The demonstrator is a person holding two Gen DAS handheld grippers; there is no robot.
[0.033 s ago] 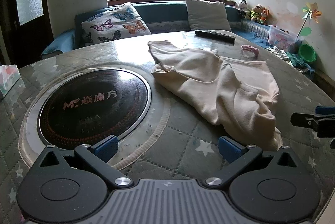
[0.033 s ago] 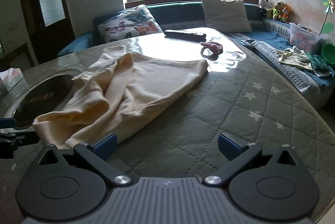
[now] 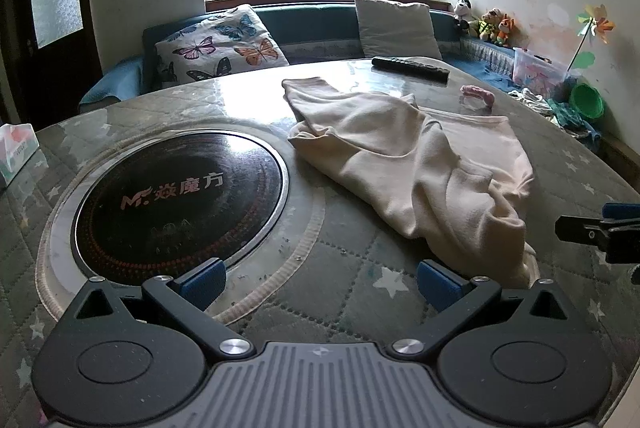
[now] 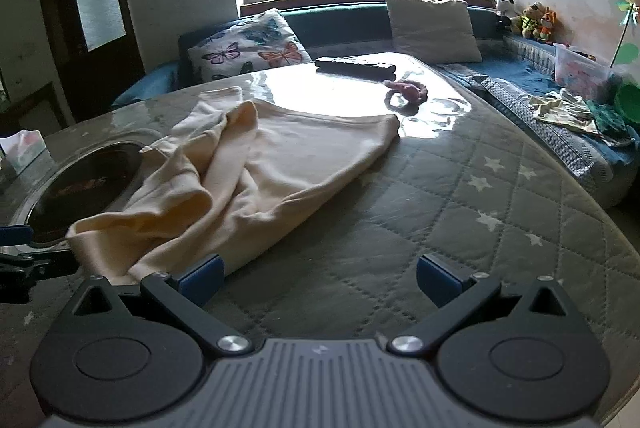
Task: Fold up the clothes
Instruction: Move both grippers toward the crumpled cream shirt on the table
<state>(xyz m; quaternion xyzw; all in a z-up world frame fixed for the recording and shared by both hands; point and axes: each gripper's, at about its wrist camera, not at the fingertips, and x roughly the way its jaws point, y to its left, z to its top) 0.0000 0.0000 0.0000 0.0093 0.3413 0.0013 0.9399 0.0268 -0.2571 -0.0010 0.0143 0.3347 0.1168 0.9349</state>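
Observation:
A cream-coloured garment (image 3: 416, 164) lies crumpled on the round table, its near end bunched up. It also shows in the right wrist view (image 4: 248, 180). My left gripper (image 3: 320, 282) is open and empty, low over the table just left of the garment's near end. My right gripper (image 4: 320, 278) is open and empty, with its left finger (image 4: 200, 278) next to the garment's near edge. The right gripper's tip (image 3: 596, 232) shows at the right edge of the left wrist view.
A black round cooktop (image 3: 180, 200) is set into the table (image 4: 460, 228). A remote control (image 3: 410, 67) and a pink object (image 3: 478, 95) lie at the far side. A tissue box (image 3: 16, 152) stands at the left. A sofa with cushions (image 3: 218, 48) runs behind.

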